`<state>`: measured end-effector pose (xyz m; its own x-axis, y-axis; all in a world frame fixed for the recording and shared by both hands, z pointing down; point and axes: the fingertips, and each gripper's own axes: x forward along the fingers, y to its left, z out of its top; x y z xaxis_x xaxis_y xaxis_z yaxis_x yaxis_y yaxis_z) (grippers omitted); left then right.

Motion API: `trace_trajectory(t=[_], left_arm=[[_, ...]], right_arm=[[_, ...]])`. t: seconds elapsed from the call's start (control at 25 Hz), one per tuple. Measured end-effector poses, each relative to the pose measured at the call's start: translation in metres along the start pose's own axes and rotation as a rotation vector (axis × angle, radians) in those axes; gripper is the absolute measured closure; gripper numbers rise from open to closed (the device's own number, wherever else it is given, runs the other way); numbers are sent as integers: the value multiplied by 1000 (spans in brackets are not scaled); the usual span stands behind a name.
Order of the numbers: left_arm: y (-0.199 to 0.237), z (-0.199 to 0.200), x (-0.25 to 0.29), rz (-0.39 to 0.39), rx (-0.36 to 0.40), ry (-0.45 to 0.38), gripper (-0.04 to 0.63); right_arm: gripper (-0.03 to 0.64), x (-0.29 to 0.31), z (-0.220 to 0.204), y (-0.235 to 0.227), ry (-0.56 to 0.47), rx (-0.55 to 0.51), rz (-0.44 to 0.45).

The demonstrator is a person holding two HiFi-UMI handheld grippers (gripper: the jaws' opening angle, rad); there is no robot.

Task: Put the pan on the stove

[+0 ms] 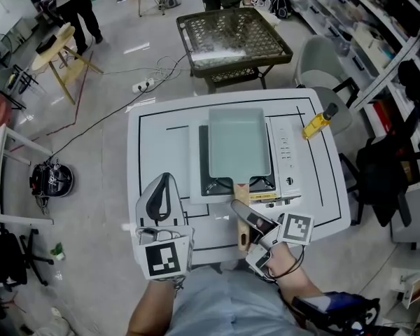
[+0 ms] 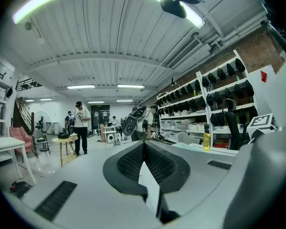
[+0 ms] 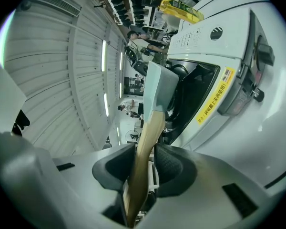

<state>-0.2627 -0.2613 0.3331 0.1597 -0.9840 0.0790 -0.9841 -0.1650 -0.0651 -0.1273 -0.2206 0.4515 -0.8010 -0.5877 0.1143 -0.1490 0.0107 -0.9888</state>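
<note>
A pale green rectangular pan [image 1: 238,142] lies flat on the white portable stove [image 1: 285,161] in the middle of the table, its wooden handle [image 1: 242,208] pointing toward me. My right gripper [image 1: 243,219] is shut on that handle near its end. In the right gripper view the handle [image 3: 145,147] runs up between the two dark pads to the pan [image 3: 159,87] over the stove's burner [image 3: 190,94]. My left gripper [image 1: 162,187] is at the table's front left, clear of the pan, jaws together and holding nothing. Its view [image 2: 144,163] looks out across the room.
The white table [image 1: 154,138] has a yellow bottle [image 1: 316,123] lying at its back right corner. Beyond it stand a wicker table [image 1: 231,37] and a grey chair [image 1: 322,65]. Shelves line the right side. A helmet [image 1: 50,179] lies on the floor at left.
</note>
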Motion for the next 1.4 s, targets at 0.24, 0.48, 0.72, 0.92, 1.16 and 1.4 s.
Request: trace_trajectory(t=[0.24, 0.48, 0.72, 0.92, 1.16, 1.4], left_arm=[[-6, 4, 1, 3, 6, -6, 577], [-9, 8, -3, 5, 14, -11, 577], [-22, 16, -6, -2, 26, -30, 577], [-45, 28, -12, -30, 33, -48, 577], [-84, 59, -21, -71, 34, -74, 577], [-121, 79, -27, -124, 49, -117, 577]], right_arm=[[488, -2, 5, 0, 1, -8, 5], [422, -8, 12, 0, -34, -41, -3], [416, -29, 19, 4, -75, -55, 1], [416, -65, 37, 8, -145, -143, -26], [417, -115, 71, 46, -268, -604, -168], [494, -130, 83, 105, -391, -1129, -265]])
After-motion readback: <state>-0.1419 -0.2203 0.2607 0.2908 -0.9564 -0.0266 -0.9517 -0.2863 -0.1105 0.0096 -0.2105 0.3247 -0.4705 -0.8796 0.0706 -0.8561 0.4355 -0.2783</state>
